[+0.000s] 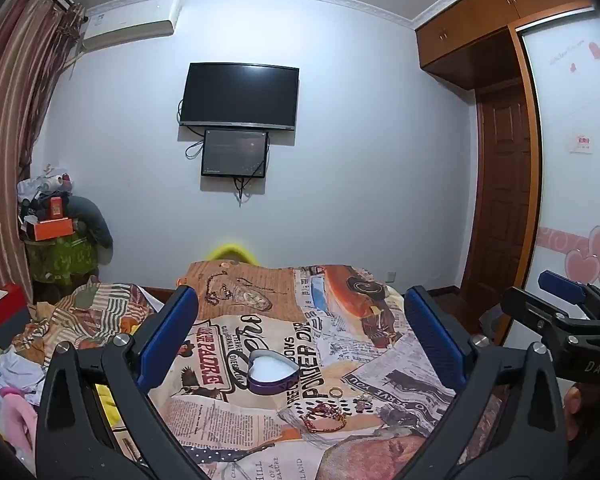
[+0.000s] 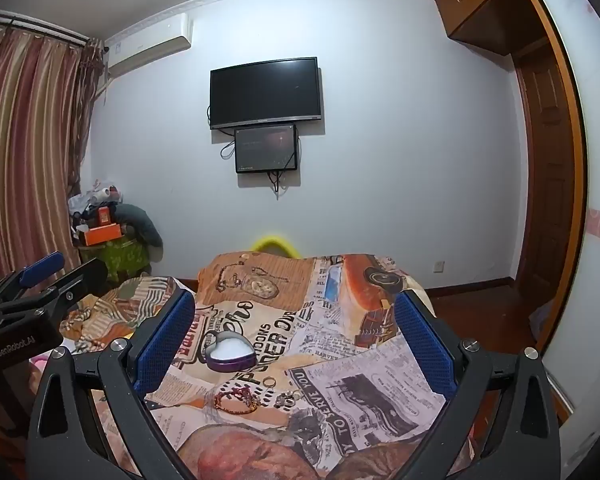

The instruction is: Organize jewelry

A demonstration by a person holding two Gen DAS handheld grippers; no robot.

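A bed covered by a newspaper-print bedspread (image 1: 300, 320) (image 2: 340, 340) is seen filling the lower half of both views; a striped blanket (image 1: 96, 312) is bunched at its left edge. Behind it a pale wall is seen, on which a dark television (image 1: 239, 96) (image 2: 265, 92) is mounted, with a smaller screen (image 1: 234, 153) (image 2: 266, 149) hung just below it; an air conditioner (image 1: 130, 24) (image 2: 150, 46) is fixed high on the left, beside striped curtains (image 1: 12, 120) (image 2: 24, 152); a wooden wardrobe (image 1: 496, 160) (image 2: 540, 160) is seen on the right.

The left gripper (image 1: 300, 336) (image 2: 46, 272) is held above the bedspread, its blue-padded fingers (image 1: 168, 332) spread wide with nothing between them; the right gripper (image 2: 296, 336) (image 1: 560, 292) is held just beside it, its fingers (image 2: 166, 340) likewise spread wide and holding nothing.

A heart-shaped tin (image 1: 274, 372) (image 2: 231, 354), purple-walled and white inside, is set open on the bedspread, framed between the fingers in each view. Near it, on the side towards the cameras, the jewelry is laid on the cloth: a red and gold bracelet (image 1: 326, 418) (image 2: 236, 398) closest to the cameras; a small gold ring (image 1: 335, 392) (image 2: 269, 381) between the bracelet and the tin, apart from both; a small cluster of pieces (image 1: 363, 400) (image 2: 288, 398) to the right of the bracelet, too small to be told apart.
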